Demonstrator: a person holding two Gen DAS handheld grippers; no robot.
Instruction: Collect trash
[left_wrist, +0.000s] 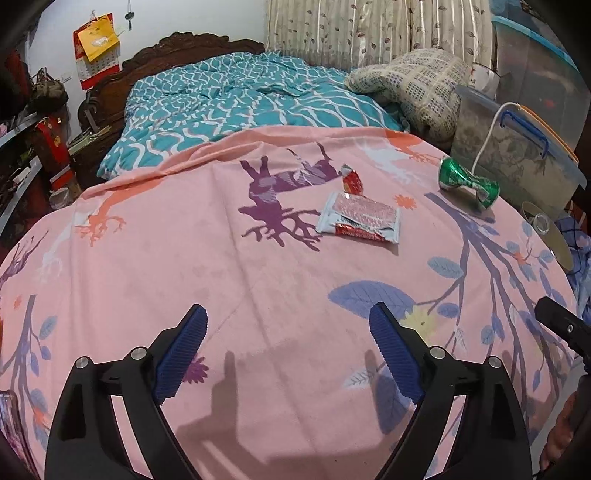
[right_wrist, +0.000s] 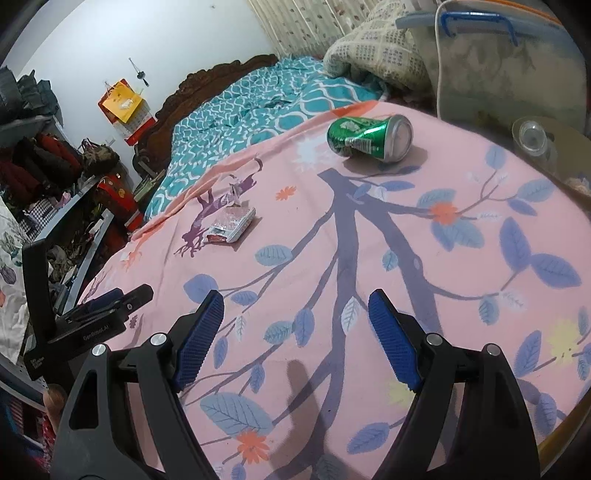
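Lying crushed on the pink bedsheet (left_wrist: 184, 266), the green can (right_wrist: 369, 138) sits far ahead of the right tool (right_wrist: 295, 332), whose jaws stand wide and empty. The left tool (left_wrist: 288, 343), equally released with nothing between its pads, faces a snack wrapper (left_wrist: 360, 218) and a smaller red scrap (left_wrist: 352, 179) just beyond it; their print is unreadable. A clear storage bin (left_wrist: 517, 147) at far right is cut off.

Both wrist views look steeply down, close over the pink bedsheet (left_wrist: 258, 295) – shared ground.

Pink tree-print bedsheet (left_wrist: 184, 258), crushed green can (left_wrist: 468, 183), teal wave-patterned quilt (left_wrist: 229, 96), red-and-silver wrapper (left_wrist: 360, 218)
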